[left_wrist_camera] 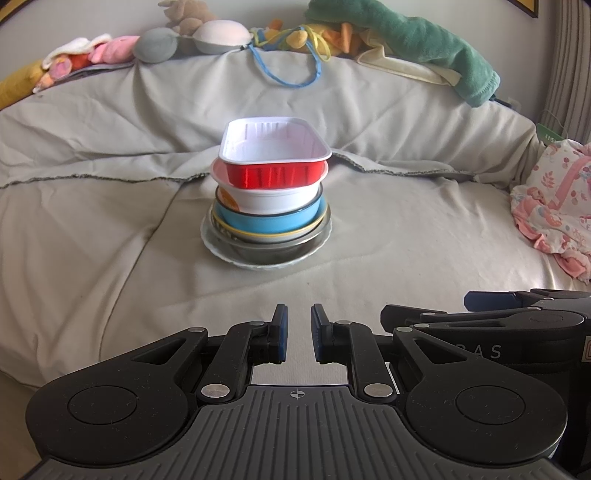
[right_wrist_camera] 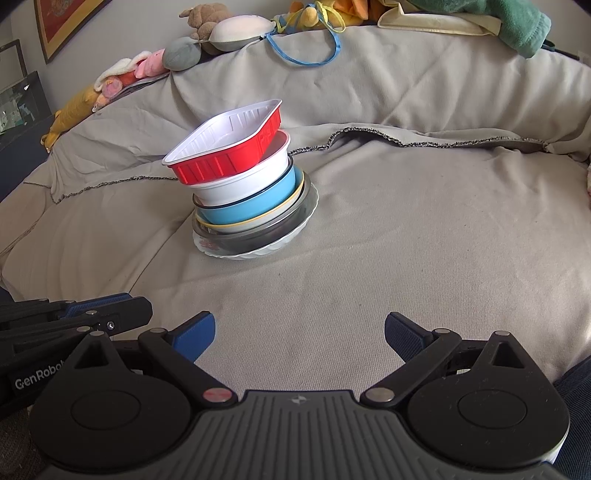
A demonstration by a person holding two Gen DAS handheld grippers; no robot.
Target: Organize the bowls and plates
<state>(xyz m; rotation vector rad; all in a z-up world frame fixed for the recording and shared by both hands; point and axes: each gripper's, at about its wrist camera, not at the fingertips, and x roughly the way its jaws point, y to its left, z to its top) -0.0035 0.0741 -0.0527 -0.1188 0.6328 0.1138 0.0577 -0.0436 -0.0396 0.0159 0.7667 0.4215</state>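
Observation:
One stack of dishes stands mid-bed on the grey sheet (left_wrist_camera: 110, 229). From the top it holds a red foil tray (left_wrist_camera: 273, 173) with a white inside, a white bowl (left_wrist_camera: 266, 197), a blue bowl (left_wrist_camera: 269, 220), a clear glass bowl (left_wrist_camera: 266, 248) and a white plate (left_wrist_camera: 258, 264). In the right wrist view the red tray (right_wrist_camera: 221, 162) sits tilted on the leaning stack above the plate (right_wrist_camera: 258, 254). My left gripper (left_wrist_camera: 299, 314) hovers short of the stack, shut and empty. My right gripper (right_wrist_camera: 300, 321) is beside it, open and empty.
Plush toys (left_wrist_camera: 110, 50) and a green towel (left_wrist_camera: 424, 48) line the back of the bed, with a blue cord loop (left_wrist_camera: 288, 79) hanging down. A pink patterned cloth (left_wrist_camera: 554, 206) lies at the right. Framed pictures (right_wrist_camera: 62, 22) hang on the left wall.

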